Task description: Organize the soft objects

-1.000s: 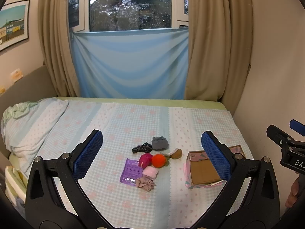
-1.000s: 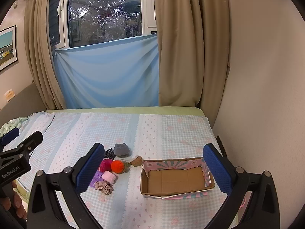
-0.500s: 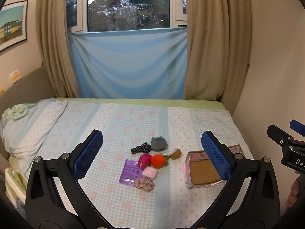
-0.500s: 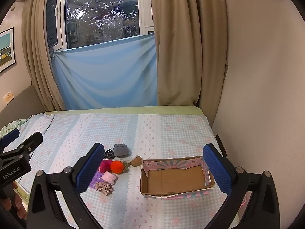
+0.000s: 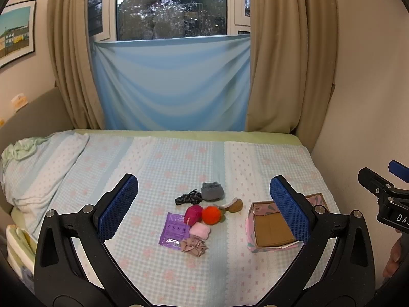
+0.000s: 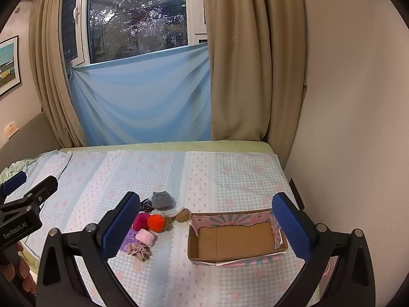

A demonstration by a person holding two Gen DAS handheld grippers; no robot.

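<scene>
A cluster of small soft items lies mid-bed: an orange pompom (image 5: 211,215) (image 6: 156,222), a magenta ball (image 5: 193,213), a pale pink puff (image 5: 199,231) (image 6: 145,237), a beige bow (image 5: 193,246) (image 6: 139,250), a grey knit piece (image 5: 212,190) (image 6: 162,200), a dark cord (image 5: 188,197), a brown piece (image 5: 234,204) and a purple packet (image 5: 174,231). An open cardboard box (image 5: 273,227) (image 6: 236,239) stands empty to their right. My left gripper (image 5: 204,208) and right gripper (image 6: 204,223) both hang open above the bed, holding nothing.
The bed (image 5: 163,163) has a checked blue cover. A pillow (image 5: 38,163) lies at its left end. A wall (image 6: 358,128) runs along the right side, with curtains (image 5: 281,64) and a blue sheet (image 5: 171,84) at the window behind.
Both views have shifted only slightly; the objects sit a little higher in the left wrist view. Nothing was grasped or moved on the bed.
</scene>
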